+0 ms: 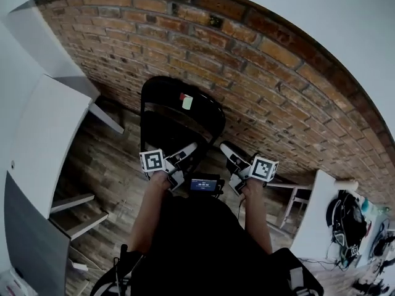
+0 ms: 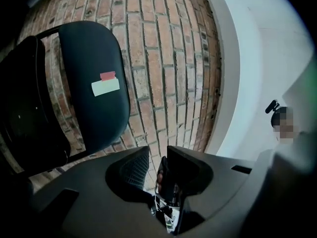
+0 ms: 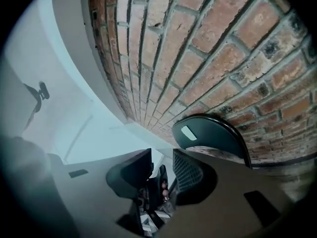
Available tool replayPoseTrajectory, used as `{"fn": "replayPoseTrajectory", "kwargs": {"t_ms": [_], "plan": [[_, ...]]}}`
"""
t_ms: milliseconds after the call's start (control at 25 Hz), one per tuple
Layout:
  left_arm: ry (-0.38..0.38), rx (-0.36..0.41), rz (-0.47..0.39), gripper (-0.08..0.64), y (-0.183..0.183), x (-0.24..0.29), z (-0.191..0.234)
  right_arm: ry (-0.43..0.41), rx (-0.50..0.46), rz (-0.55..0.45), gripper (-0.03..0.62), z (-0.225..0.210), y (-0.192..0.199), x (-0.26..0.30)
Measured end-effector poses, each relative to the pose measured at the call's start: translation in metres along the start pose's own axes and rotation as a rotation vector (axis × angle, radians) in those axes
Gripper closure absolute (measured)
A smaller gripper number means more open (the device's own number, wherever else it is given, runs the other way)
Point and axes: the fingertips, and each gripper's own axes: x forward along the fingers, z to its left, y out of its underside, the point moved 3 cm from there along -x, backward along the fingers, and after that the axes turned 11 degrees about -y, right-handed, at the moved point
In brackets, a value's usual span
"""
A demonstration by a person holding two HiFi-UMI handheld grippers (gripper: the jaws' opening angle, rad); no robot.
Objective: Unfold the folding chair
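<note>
The left gripper [image 2: 157, 155] has its jaws a little apart, with nothing between them. The right gripper [image 3: 162, 157] is the same, jaws apart and empty. Both are held out in front of the person, side by side, near the black folding chair [image 1: 182, 113] but not touching it. The chair stands on the wooden floor [image 1: 105, 171] against the brick wall [image 1: 278, 73] and looks folded up. A white sticker [image 1: 187, 102] is on its back
</note>
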Motion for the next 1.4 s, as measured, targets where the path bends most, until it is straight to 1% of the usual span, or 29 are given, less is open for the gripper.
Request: {"fn": "replayPoseTrajectory", "kwargs": {"t_ms": [160, 280, 400, 440, 560, 640, 680, 760, 800, 840, 1040, 1280, 1400], "plan": [[-0.044, 0.031, -0.058, 0.446, -0.011, 0.015, 0.008, -0.047, 0.001, 0.054, 0.466, -0.013, -0.022, 0.008], [-0.07, 0.027, -0.091, 0.446, -0.012, 0.02, 0.012, -0.056, 0.015, 0.089, 0.45, -0.023, -0.028, 0.007], [-0.101, 0.042, -0.119, 0.446, -0.011, 0.018, 0.015, -0.057, 0.024, 0.124, 0.443, -0.035, -0.033, 0.008], [-0.105, 0.04, -0.127, 0.446, -0.011, 0.016, 0.015, -0.06, 0.027, 0.131, 0.443, -0.038, -0.034, 0.01], [-0.124, -0.02, -0.15, 0.446, -0.007, 0.007, 0.015, -0.075, 0.044, 0.144, 0.442, -0.041, -0.032, 0.018], [-0.124, -0.009, -0.155, 0.446, -0.008, 0.003, 0.021, -0.075, 0.049, 0.149, 0.442, -0.043, -0.029, 0.022], [-0.123, -0.018, -0.154, 0.446, -0.01, 0.002, 0.024, -0.071, 0.048, 0.15, 0.442, -0.044, -0.029, 0.024], [-0.133, -0.084, -0.149, 0.446, -0.012, 0.0, 0.03, -0.061, 0.042, 0.147, 0.442, -0.045, -0.029, 0.029], [-0.133, -0.103, -0.148, 0.446, -0.015, -0.001, 0.032, -0.055, 0.04, 0.145, 0.442, -0.045, -0.029, 0.033], [-0.126, -0.105, -0.147, 0.446, -0.02, -0.003, 0.033, -0.042, 0.04, 0.146, 0.442, -0.045, -0.029, 0.036], [-0.083, -0.054, -0.126, 0.446, -0.043, -0.012, 0.033, 0.038, 0.037, 0.134, 0.442, -0.044, -0.024, 0.047], [-0.049, -0.064, -0.12, 0.446, -0.056, -0.021, 0.043, 0.118, -0.003, 0.107, 0.442, -0.041, -0.018, 0.05], [-0.024, -0.09, -0.118, 0.446, -0.06, -0.017, 0.052, 0.15, -0.021, 0.093, 0.442, -0.039, -0.017, 0.05]]}}
